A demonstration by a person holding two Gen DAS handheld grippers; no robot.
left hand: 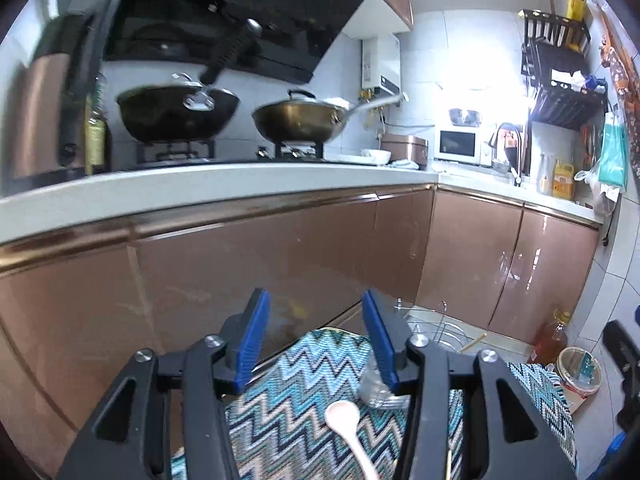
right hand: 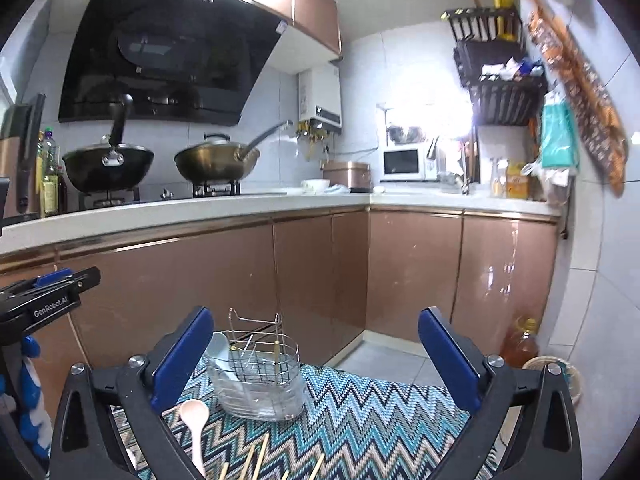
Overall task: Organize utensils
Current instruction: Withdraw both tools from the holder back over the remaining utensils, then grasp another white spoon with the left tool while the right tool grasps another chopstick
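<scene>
The wire utensil caddy (right hand: pixel 262 364) stands upright on the zigzag-patterned mat (right hand: pixel 360 412), and everything else is best placed from it. In the right wrist view a few thin items already stand inside its basket, one with a wooden handle; what exactly they are cannot be made out. Nearer the cameras than the caddy, a pale pink spoon (right hand: pixel 195 428) lies flat on the mat, and beside it several wooden chopsticks (right hand: pixel 258 456) lie loose, apart from the caddy.

The left tongs (left hand: pixel 316 344) stand partly open with nothing between the blue pads, above the spoon. The right tongs (right hand: pixel 316 360) are spread wide and empty, framing the caddy.

By this showing the sorting looks partly done: the spoon and the chopsticks are still to be put into the caddy.
</scene>
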